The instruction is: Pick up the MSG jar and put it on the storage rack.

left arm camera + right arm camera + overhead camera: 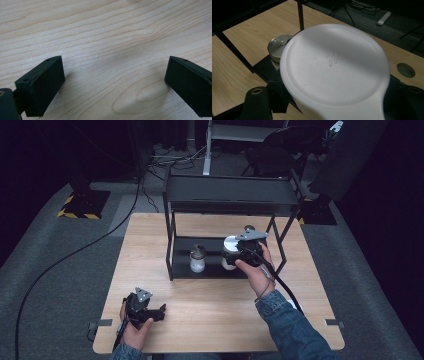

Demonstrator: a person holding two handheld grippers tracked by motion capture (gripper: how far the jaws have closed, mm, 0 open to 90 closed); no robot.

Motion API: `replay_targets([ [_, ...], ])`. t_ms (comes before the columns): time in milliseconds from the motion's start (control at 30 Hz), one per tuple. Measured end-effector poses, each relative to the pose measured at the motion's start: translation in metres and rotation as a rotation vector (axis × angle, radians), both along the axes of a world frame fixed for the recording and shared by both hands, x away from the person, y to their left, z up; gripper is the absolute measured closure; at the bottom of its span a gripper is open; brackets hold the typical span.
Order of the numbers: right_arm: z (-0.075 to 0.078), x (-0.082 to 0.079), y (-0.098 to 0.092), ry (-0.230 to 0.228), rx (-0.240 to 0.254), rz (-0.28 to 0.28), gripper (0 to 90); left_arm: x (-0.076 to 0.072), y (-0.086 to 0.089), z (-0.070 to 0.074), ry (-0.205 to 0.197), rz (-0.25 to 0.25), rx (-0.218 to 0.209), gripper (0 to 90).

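Observation:
My right gripper (231,256) is shut on a white round container (231,244) and holds it at the right of the black rack's lower shelf (182,271). In the right gripper view its flat white lid (334,65) sits between the black jaws of the right gripper (337,100). A small glass shaker with a metal top (197,259) stands on the same shelf just left of it, its top (277,47) partly hidden behind the lid. At the table's front left, my left gripper (159,311) rests low with its jaws wide apart. Bare wood lies between the jaws of the left gripper (113,85).
The black two-level rack (230,195) stands at the back middle of the wooden table (210,315). Its thin posts (170,245) frame the shelf opening. A black cable (65,260) runs over the grey floor at left. A round grommet (405,70) is set in the tabletop.

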State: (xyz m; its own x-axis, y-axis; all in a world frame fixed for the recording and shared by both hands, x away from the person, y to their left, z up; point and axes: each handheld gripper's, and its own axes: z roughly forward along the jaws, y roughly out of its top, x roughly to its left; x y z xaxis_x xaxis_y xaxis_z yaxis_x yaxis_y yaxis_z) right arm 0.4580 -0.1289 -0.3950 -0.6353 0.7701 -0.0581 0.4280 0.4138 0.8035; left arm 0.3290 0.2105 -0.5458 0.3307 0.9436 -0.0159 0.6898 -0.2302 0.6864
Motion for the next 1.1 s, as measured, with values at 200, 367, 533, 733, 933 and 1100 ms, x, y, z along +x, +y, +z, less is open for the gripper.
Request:
replay_targets([
  [200, -0.01, 0.009, 0.006, 0.014, -0.007, -0.006, 30.7, 0.0, 0.0, 0.0, 0.0, 0.0, 0.0, 2.3],
  [367, -0.018, 0.015, 0.008, 0.027, -0.014, -0.016, 30.7, 0.0, 0.0, 0.0, 0.002, 0.0, 0.001, 2.2],
  [533, -0.025, 0.02, 0.011, 0.039, -0.018, -0.024, 30.7, 0.0, 0.0, 0.0, 0.002, 0.0, 0.0, 2.2],
  [733, -0.034, 0.026, 0.014, 0.058, -0.02, -0.035, 30.7, 0.0, 0.0, 0.0, 0.002, -0.002, 0.002, 2.2],
  [933, -0.041, 0.03, 0.015, 0.072, -0.024, -0.048, 30.7, 0.0, 0.0, 0.0, 0.002, -0.003, 0.001, 2.2],
  [1100, -0.047, 0.034, 0.014, 0.082, -0.033, -0.056, 30.7, 0.0, 0.0, 0.0, 0.002, -0.004, 0.001, 2.2],
])
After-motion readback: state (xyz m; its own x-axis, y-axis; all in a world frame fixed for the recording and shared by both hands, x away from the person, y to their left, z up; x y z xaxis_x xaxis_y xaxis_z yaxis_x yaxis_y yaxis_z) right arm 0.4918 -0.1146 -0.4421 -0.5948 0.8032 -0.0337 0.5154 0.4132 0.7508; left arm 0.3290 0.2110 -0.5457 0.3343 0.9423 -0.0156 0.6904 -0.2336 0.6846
